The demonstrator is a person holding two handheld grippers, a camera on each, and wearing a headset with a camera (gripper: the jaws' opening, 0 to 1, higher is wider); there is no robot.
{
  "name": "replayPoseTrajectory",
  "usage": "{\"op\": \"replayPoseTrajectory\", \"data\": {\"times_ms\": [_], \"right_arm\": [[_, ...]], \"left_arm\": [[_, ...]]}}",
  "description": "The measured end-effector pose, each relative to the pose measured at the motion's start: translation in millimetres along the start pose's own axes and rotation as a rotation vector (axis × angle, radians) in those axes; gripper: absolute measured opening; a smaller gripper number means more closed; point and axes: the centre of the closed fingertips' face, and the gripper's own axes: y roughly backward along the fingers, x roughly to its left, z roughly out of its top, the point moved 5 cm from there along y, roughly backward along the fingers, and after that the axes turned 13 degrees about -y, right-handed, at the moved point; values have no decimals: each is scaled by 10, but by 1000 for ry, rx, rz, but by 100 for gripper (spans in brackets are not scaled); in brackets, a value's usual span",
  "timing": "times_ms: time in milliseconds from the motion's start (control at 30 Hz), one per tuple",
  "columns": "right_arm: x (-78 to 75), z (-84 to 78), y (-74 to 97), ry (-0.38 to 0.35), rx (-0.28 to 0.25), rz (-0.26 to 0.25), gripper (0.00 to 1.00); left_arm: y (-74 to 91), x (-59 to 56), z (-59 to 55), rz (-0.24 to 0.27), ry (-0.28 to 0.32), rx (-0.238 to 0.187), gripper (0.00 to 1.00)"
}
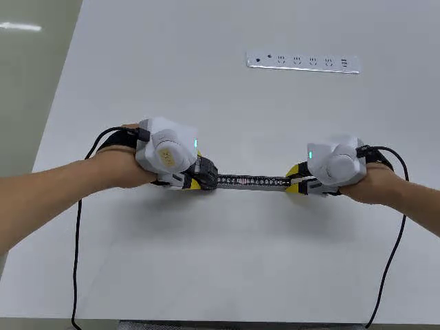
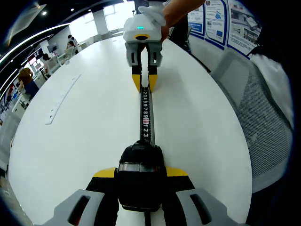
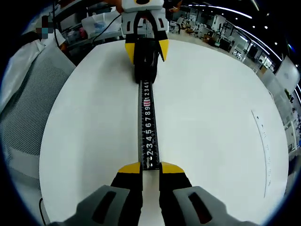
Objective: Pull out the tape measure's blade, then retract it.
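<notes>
Plain white tabletop (image 1: pixel 227 268) under everything, nothing fancy. Closest to the camera, seeing black cables (image 1: pixel 77 240) trailing off both wrists toward the near edge. Next up, got the left hand (image 1: pixel 124 167) wrapped round the left gripper (image 1: pixel 195 183), jaws clamped on the tape measure's black case (image 1: pixel 207 172), yellow tips hugging either side of it. Resting on the tabletop or hanging just above, can't really call. Running out of it toward the right, seeing the blade (image 1: pixel 251 181), drawn out a short way, flat and straight, numbers face up, with a red mark partway along. Over at the other end, got the right gripper (image 1: pixel 295 180) in the right hand (image 1: pixel 375 184), jaws pinched together on the blade's tip. Lined up nose to nose with the left one, nothing but that strip of blade between. Further back, well apart from all that, spotting a white power strip (image 1: pixel 302 62) lying flat on the tabletop. Checking the left gripper view, also catching a grey mesh chair (image 2: pixel 256 108) just past the tabletop's rim, plus posters (image 2: pixel 215 21) on a wall way behind.
</notes>
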Motion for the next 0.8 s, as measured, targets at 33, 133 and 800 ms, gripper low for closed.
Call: {"op": "replayPoseTrajectory", "data": {"times_ms": [33, 133, 800], "right_arm": [[-2, -17, 9, -1, 1, -1, 11], [-15, -63, 46, -2, 6, -6, 11], [-43, -298, 256, -32, 22, -17, 11]], "left_arm": [[-2, 3, 0, -1, 0, 0, 32], [-1, 7, -1, -1, -1, -1, 32], [-23, 24, -13, -7, -1, 2, 32]]}}
